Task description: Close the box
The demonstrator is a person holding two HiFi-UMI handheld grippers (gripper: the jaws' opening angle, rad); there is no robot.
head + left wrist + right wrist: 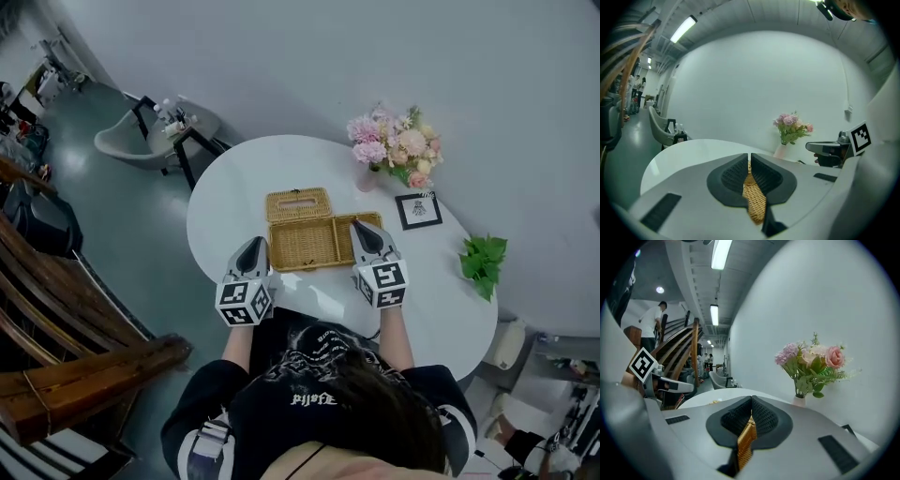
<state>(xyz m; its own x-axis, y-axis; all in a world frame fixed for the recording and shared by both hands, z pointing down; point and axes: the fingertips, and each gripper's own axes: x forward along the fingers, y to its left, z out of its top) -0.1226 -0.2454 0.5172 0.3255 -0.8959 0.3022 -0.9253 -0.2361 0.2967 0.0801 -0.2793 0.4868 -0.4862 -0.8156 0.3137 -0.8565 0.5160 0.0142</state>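
An open wicker box (305, 244) sits on the round white table (234, 187), and its lid (299, 203) lies flat behind it. My left gripper (253, 247) is at the box's left wall. Its jaws are closed to a thin slit with wicker (754, 199) filling it. At the box's right end, my right gripper (365, 232) has its pads pressed together on a strip of wicker rim (746, 441). In the left gripper view the right gripper (827, 152) shows off to the right. The right gripper view shows the left gripper (663, 383) at its left.
A pink flower bouquet in a vase (394, 150) and a small framed picture (418, 210) stand behind the box on the right. A green plant (483, 261) is near the table's right edge. Beyond the table, at the far left, are a grey chair (141, 141) and a wooden stair rail (66, 309).
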